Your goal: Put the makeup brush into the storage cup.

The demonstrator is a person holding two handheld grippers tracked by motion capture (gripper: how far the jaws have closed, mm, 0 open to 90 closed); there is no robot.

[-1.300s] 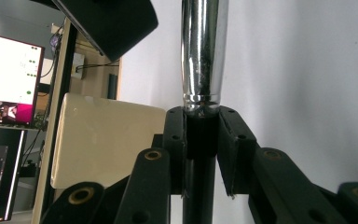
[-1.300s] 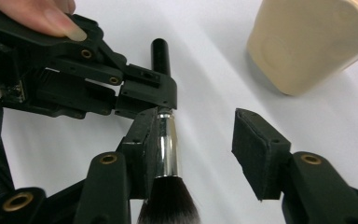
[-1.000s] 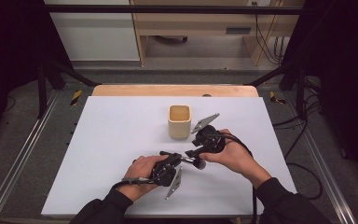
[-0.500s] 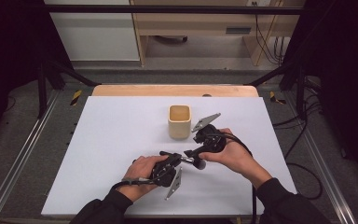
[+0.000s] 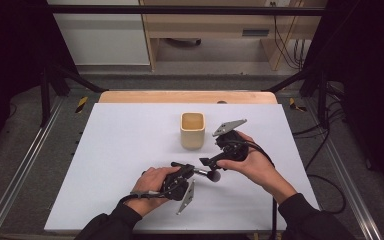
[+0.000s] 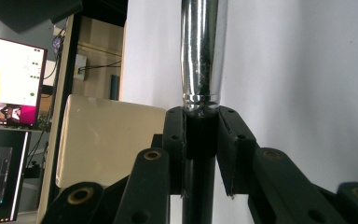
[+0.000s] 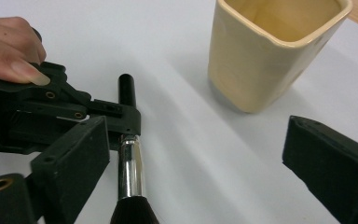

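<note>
The left gripper [image 6: 200,135] has its two black jaws closed on a brush [image 6: 200,56], gripping the black handle right where it meets the shiny chrome ferrule. The ferrule runs straight up from the jaws and out of the top edge, with the white table [image 6: 298,70] behind it. Just left of the jaws a cream cup [image 6: 107,140] shows one flat side. Further left, past the table's edge, two lit monitors [image 6: 9,79] and a wooden shelf [image 6: 102,51] with cables stand in the background.
</note>
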